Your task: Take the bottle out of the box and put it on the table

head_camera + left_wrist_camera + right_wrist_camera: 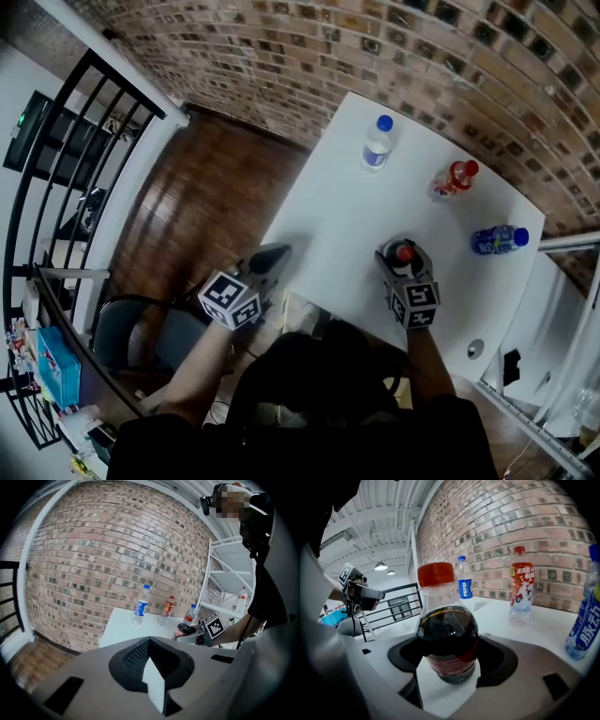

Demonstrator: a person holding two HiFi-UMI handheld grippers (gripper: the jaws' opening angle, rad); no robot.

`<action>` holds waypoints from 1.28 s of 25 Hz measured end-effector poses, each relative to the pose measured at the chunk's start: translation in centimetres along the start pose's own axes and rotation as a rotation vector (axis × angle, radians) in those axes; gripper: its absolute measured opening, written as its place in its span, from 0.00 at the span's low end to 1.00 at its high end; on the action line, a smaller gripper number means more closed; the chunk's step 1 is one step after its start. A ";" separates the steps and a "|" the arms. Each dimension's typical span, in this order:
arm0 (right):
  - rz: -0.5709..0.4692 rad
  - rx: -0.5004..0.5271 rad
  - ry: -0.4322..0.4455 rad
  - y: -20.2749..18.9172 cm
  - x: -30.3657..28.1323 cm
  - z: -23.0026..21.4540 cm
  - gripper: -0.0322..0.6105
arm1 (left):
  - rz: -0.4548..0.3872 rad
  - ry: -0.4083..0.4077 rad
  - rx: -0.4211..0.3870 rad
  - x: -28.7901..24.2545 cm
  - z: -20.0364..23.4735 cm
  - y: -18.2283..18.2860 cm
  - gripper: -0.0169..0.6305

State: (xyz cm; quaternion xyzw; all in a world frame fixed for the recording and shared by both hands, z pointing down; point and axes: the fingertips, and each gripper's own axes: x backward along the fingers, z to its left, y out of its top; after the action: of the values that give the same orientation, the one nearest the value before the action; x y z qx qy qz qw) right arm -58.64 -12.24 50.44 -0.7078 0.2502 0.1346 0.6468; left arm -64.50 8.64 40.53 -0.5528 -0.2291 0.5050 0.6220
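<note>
right tongs clamped round upright cola bottle

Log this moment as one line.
right gripper: shut on dark red-capped plastic cola bottle | left gripper: shut, empty | white table: three other bottles standing

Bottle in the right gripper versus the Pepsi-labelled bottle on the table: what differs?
The cola bottle holds dark liquid; the Pepsi-labelled bottle looks clear. The cola bottle's cap is red, the Pepsi-labelled bottle's blue. The cola bottle is clamped in the right gripper; the Pepsi-labelled bottle stands on the table. Both are upright.
</note>
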 end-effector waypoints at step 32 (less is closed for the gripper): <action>-0.475 -0.271 -0.236 6.9 20.9 4.7 0.31 | -0.256 -0.254 -0.030 7.6 -4.3 6.0 0.03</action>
State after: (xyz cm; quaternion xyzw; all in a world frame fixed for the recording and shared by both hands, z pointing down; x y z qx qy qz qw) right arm -44.10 -11.68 33.22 -0.8059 -0.0198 0.0930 0.5844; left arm -60.18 12.69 31.67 -0.4602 -0.3819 0.4841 0.6387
